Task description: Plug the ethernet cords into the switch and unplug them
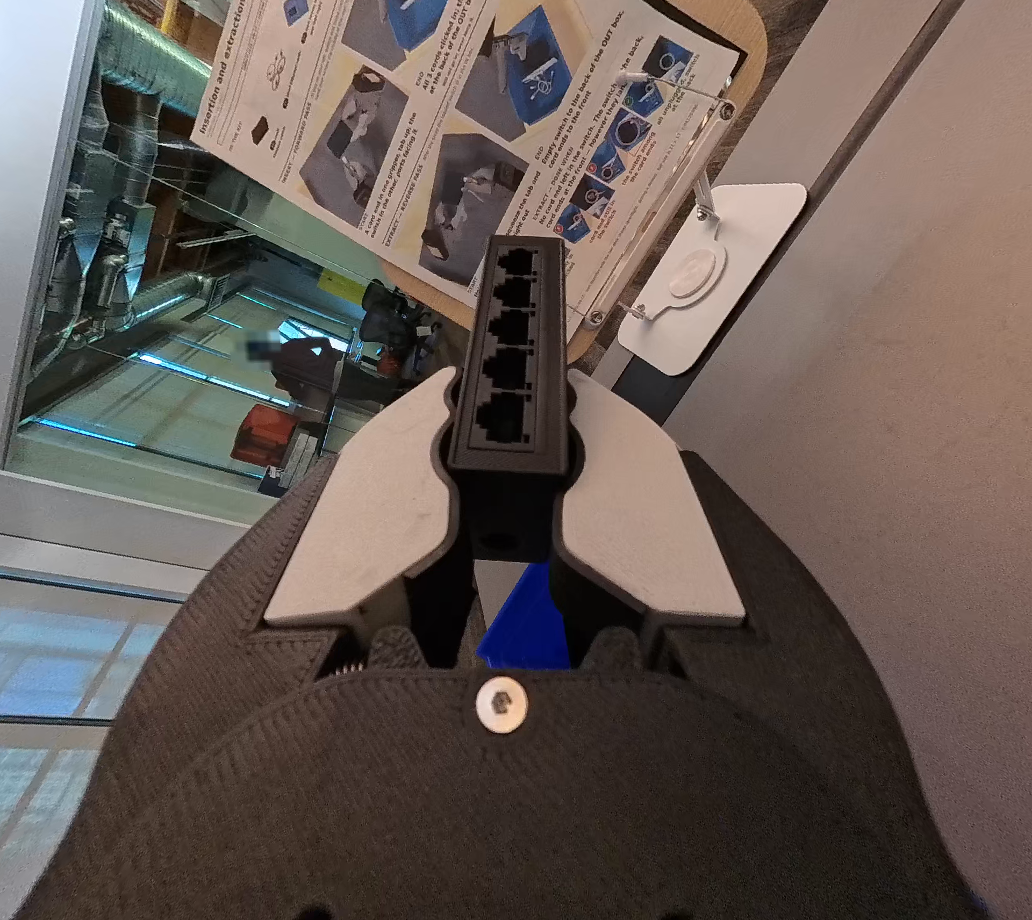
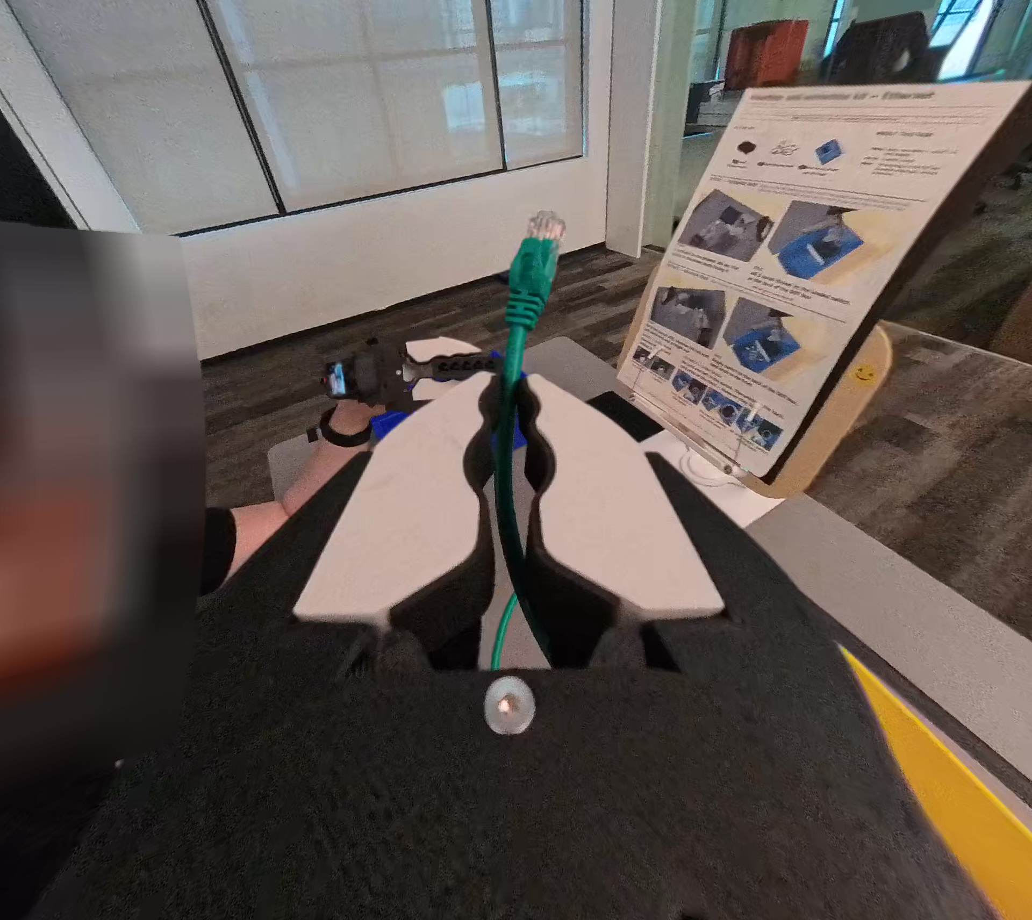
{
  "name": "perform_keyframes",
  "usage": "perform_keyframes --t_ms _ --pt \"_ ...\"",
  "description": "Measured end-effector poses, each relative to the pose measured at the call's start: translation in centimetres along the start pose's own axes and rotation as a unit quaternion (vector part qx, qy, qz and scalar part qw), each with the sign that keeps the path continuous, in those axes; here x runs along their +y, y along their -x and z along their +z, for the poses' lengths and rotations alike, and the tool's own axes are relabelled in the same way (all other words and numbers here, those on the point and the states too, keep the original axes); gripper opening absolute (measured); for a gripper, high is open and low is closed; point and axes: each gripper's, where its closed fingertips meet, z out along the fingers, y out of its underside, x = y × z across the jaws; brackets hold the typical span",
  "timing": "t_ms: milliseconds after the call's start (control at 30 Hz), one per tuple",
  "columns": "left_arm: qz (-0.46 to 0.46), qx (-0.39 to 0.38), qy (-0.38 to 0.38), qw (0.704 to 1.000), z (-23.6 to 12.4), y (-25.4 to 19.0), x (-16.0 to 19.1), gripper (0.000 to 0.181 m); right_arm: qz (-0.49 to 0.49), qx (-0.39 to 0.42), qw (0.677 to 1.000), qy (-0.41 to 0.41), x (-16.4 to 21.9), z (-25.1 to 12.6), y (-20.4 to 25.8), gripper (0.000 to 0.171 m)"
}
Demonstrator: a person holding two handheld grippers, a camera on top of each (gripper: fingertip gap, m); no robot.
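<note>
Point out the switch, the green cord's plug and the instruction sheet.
switch [image 1: 515,368]: left wrist view, on its port face, middle of the row.
green cord's plug [image 2: 546,226]: right wrist view, on the clear connector tip.
instruction sheet [image 2: 793,279]: right wrist view, on the page's middle.

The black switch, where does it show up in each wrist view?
Left wrist view: centre frame, switch clamped in the left gripper, empty ports facing the camera.
Right wrist view: small, mid-left, switch behind the green cord.
Shared landmark: the instruction sheet on its stand.
</note>
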Motion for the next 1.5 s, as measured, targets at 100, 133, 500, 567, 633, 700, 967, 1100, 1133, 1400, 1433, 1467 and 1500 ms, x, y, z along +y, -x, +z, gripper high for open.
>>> perform_keyframes --t_ms 100,133,500,567,633,700,967,1100,1133,1400,1433,1467,1500 --pt "0.005 0.002 -0.001 1.0 0.1 -0.3 -0.2 0.03 0.018 0.026 0.998 0.047 1.5 -1.7 -2.3 0.007" --pt "0.006 0.003 -0.001 1.0 0.1 -0.4 -0.3 0.029 0.028 0.039 0.997 0.065 2.8 -2.1 -3.3 0.007" --pt "0.008 0.006 -0.002 1.0 0.1 -0.6 -0.5 0.03 0.162 0.08 0.957 0.228 20.9 -5.4 -9.7 0.007" --pt "0.008 0.006 -0.002 1.0 0.1 -0.6 -0.5 0.03 0.189 0.114 0.927 0.303 26.8 -6.3 -11.3 0.008" --pt "0.01 0.006 -0.001 1.0 0.1 -0.7 -0.6 0.03 0.207 0.124 0.901 0.361 32.1 -6.6 -12.2 0.008" --pt "0.012 0.007 0.0 1.0 0.1 -0.9 -0.7 0.03 0.219 0.134 0.878 0.405 36.7 -6.7 -13.1 0.008" --pt "0.027 0.018 0.004 0.999 0.7 -2.0 -1.1 0.03 0.079 0.154 0.823 0.541 45.8 -6.2 -15.1 0.008" --pt "0.032 0.021 0.002 0.999 0.8 -2.4 -1.4 0.03 0.018 0.18 0.849 0.496 45.5 -4.5 -16.9 0.009" --pt "0.032 0.021 0.001 0.999 0.8 -2.5 -1.5 0.03 0.014 0.176 0.85 0.496 45.6 -4.4 -16.9 0.009" --pt "0.031 0.022 0.002 0.999 0.8 -2.5 -1.5 0.03 -0.008 0.091 0.849 0.521 44.8 -3.8 -14.5 0.044" --pt "0.029 0.023 0.001 0.999 0.8 -2.5 -1.5 0.03 -0.008 0.071 0.855 0.513 43.8 -3.8 -13.5 0.044" --pt "0.027 0.027 -0.003 0.999 0.8 -2.6 -1.6 0.03 -0.011 0.057 0.861 0.506 42.5 -3.9 -12.8 0.044" --pt "0.022 0.036 -0.011 0.999 0.7 -2.8 -1.8 0.03 -0.011 0.047 0.865 0.499 41.2 -4.1 -12.1 0.044"
